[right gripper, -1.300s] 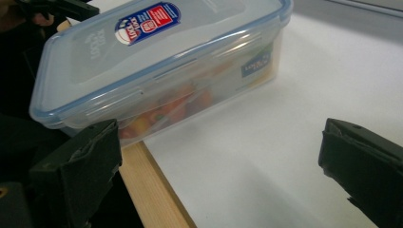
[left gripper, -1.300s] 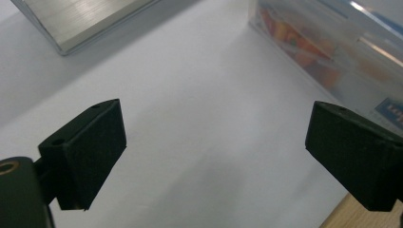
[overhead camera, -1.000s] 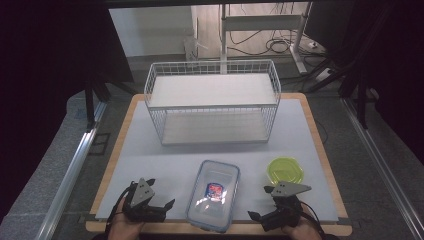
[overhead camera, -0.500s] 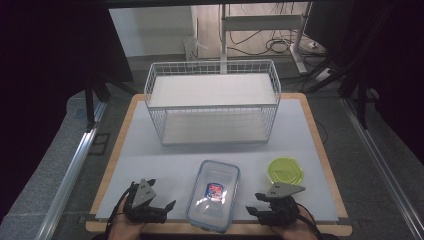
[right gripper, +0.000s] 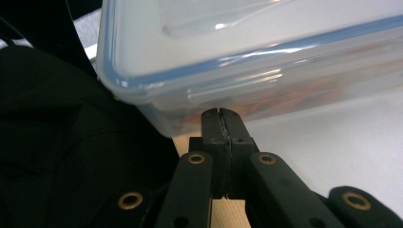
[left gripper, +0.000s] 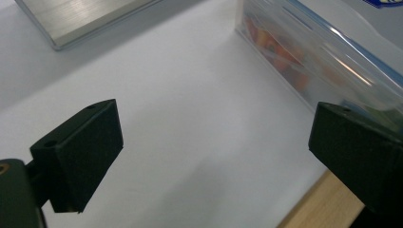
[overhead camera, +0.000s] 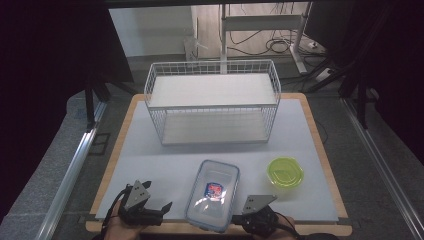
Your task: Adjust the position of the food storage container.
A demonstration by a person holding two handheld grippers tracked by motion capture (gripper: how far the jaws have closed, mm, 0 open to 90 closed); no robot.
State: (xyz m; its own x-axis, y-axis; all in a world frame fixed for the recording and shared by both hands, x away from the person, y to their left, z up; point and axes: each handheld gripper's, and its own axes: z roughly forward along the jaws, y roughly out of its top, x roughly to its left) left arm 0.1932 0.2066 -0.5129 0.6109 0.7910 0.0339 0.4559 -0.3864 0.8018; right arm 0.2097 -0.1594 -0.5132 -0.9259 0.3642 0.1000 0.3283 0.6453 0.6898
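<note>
White mat bears clear blue-rimmed lidded container [overhead camera: 213, 195], red label atop.

Bare mat [overhead camera: 165, 167] lies open between the wire basket [overhead camera: 212, 102] and lidded box [overhead camera: 213, 195].

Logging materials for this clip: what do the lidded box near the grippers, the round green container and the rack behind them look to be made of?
Lidded box: clear, glossy plastic, probably; contents show through, and the blue-rimmed lid catches highlights. Round green container: translucent yellow-green plastic, by its look. Rack: thin white-coated metal wire, likely, in an open grid; its shelves look flat and matt white, material unclear.
</note>
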